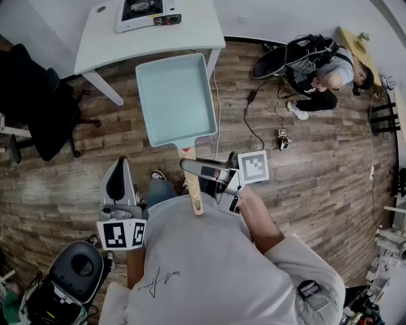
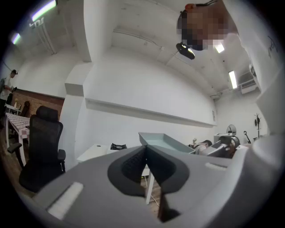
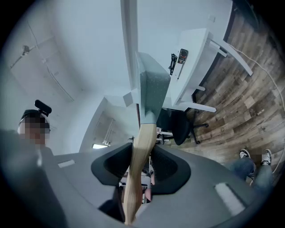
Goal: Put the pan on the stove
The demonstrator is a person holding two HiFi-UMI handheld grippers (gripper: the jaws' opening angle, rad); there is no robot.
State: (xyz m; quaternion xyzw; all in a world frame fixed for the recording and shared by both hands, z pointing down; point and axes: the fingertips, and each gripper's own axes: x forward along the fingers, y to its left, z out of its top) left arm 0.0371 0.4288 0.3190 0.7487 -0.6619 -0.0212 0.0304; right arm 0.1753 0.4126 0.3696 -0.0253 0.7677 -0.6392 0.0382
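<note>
Head view counts one pan (image 1: 176,98), one stove (image 1: 147,13), one white surface (image 1: 196,35) and two grippers. The pan is a pale blue-green rectangular one with a single wooden handle (image 1: 192,190). It hangs in the air over the wooden floor (image 1: 304,171) at 12 o'clock from the person's chest, with its handle pointing back to 6 o'clock. The stove sits on the surface at 12 o'clock, beyond the pan's far rim and apart from it. The pan's far edge overlaps the near edge of the surface in this view.

The right gripper (image 1: 188,167) reaches in from 3 o'clock and crosses the handle just below the pan's body. In the right gripper view its fingers (image 3: 165,165) stand narrowly apart and press on the handle from both sides, with the wood running between them and out past both ends.

The left gripper (image 1: 120,166) is at 9 o'clock of the handle, well apart from the pan. In the left gripper view its fingers (image 2: 129,167) meet at the tips with nothing between them.

One black office chair (image 1: 38,108) stands at 9 o'clock of the pan. One person (image 1: 323,73) sits on the floor at 2 o'clock, and one cable (image 1: 250,120) trails across the boards there.
</note>
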